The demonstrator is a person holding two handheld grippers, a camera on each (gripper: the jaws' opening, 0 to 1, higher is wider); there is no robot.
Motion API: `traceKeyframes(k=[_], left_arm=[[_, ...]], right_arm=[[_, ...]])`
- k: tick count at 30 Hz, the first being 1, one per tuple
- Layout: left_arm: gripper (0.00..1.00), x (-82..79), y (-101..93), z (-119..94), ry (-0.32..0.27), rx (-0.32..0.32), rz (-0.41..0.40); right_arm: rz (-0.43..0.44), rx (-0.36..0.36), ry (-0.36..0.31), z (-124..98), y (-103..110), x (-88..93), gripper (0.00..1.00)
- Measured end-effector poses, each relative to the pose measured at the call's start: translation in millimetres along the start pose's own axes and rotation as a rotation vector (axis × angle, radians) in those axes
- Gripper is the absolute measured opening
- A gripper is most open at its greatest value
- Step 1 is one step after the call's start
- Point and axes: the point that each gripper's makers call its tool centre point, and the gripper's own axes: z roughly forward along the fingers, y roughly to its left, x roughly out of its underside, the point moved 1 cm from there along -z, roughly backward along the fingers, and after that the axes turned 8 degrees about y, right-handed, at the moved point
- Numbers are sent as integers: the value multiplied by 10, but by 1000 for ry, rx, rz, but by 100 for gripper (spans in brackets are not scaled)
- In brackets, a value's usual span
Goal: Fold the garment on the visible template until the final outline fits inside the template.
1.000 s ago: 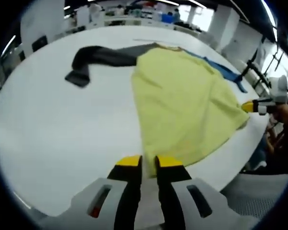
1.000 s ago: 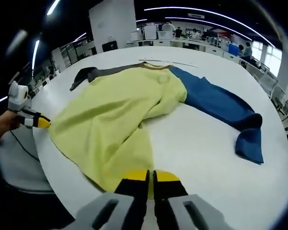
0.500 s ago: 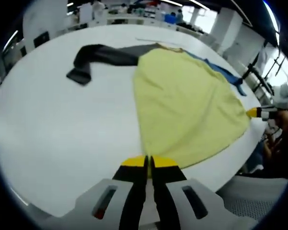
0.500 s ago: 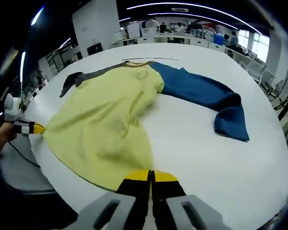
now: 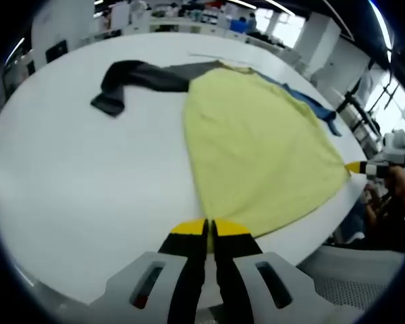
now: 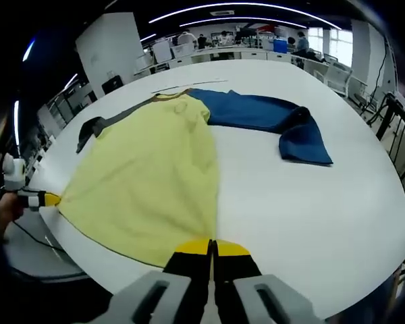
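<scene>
Here, one garment (image 6: 148,189) lies on one table (image 6: 310,202), both tongs (image 5: 209,229) (image 6: 212,248) clamped shut on its hem.

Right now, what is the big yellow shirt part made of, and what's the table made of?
The yellow body of the garment looks like soft matte knit cloth, maybe cotton: it drapes flat with gentle wrinkles. The white table looks hard and smooth, perhaps laminate or painted board, with a faint sheen; I can't tell which.

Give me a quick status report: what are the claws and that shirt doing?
Left claw and right claw both shut on the yellow shirt's hem. Shirt spread flat on white table, grey sleeve and blue sleeve out. No obstruction seen.
</scene>
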Motion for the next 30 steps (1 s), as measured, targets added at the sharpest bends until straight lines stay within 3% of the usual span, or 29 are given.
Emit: traceKeyframes(k=[12,15,24,30], left_arm=[[0,19,-17,8,-5,-5,10],[2,-22,-27,-20,-32,-4,22],[23,-313,-98,-174,-183,22,61],[36,-424,-181,-244,-238,45,82]], right_arm=[[-49,-32,16,35,21,13,0],[-8,-48,-6,5,-4,-33,0],[40,1,-89,-105,-226,-298,21],[66,36,-138,-158,-440,-509,30]])
